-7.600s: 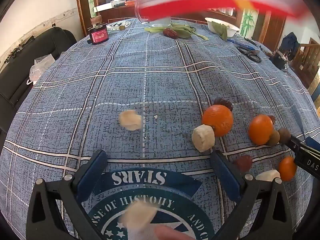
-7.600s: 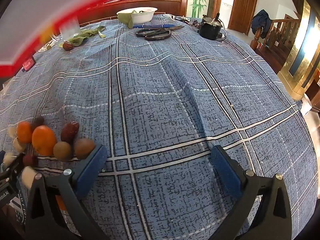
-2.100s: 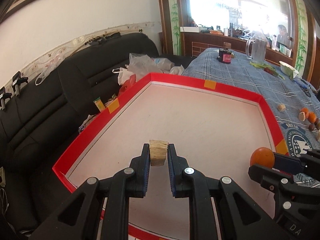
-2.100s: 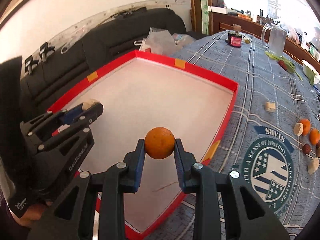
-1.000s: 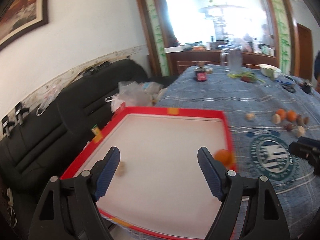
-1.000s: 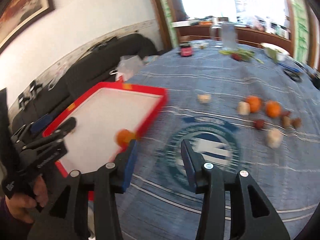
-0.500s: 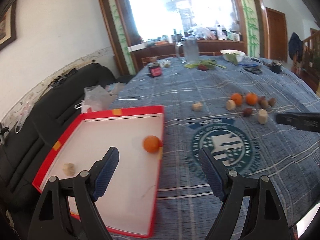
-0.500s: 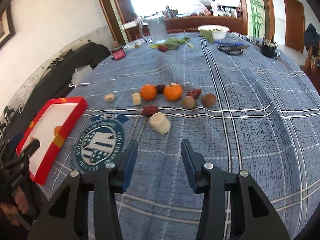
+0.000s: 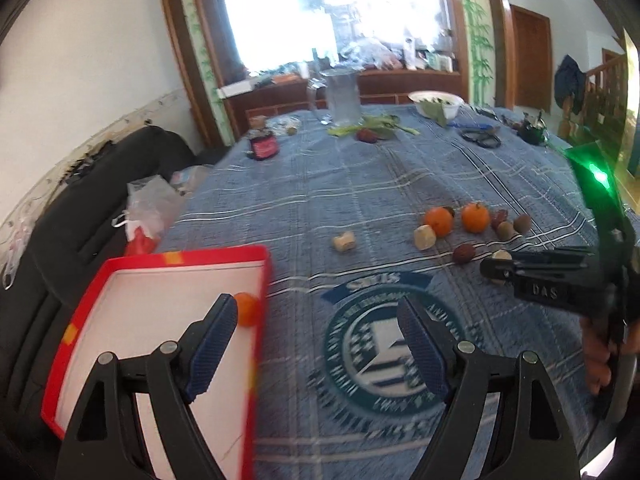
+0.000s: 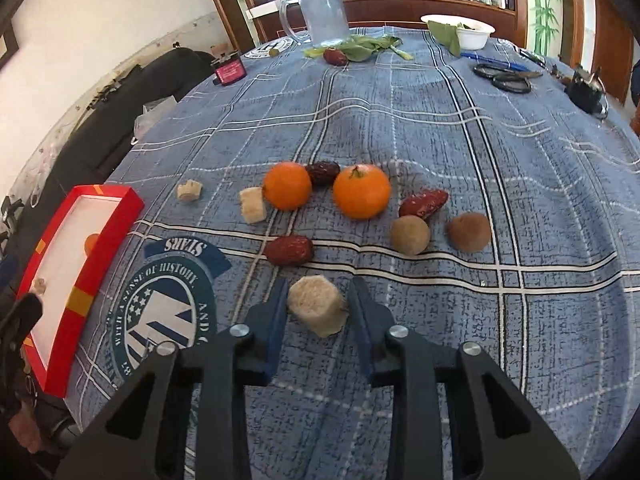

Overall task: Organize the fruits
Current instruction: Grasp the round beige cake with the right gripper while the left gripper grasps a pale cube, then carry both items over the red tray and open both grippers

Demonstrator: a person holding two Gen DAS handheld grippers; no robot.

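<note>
A red-rimmed white tray (image 9: 178, 258) sits at the table's left edge with an orange (image 9: 246, 309) and a pale chunk (image 10: 40, 285) in it. My left gripper (image 9: 314, 344) is open and empty above the tray's right rim. My right gripper (image 10: 318, 312) is open with its fingers on either side of a pale cylindrical chunk (image 10: 317, 310) on the cloth, gaps showing on both sides. Beyond it lie two oranges (image 10: 287, 185) (image 10: 361, 191), red dates (image 10: 290, 250), two brown round fruits (image 10: 410, 235) and two more pale chunks (image 10: 253, 210).
The blue plaid tablecloth (image 10: 440, 128) has a round printed emblem (image 10: 160, 316). At the far end stand a glass pitcher (image 10: 322, 14), a white bowl (image 10: 460, 32), greens, scissors (image 10: 504, 78) and a small red box (image 10: 230, 70). A black sofa (image 9: 60, 232) lies left of the table.
Both grippers let go of their fruit in the tray and swung right to the table. My right gripper has moved in low around the pale chunk.
</note>
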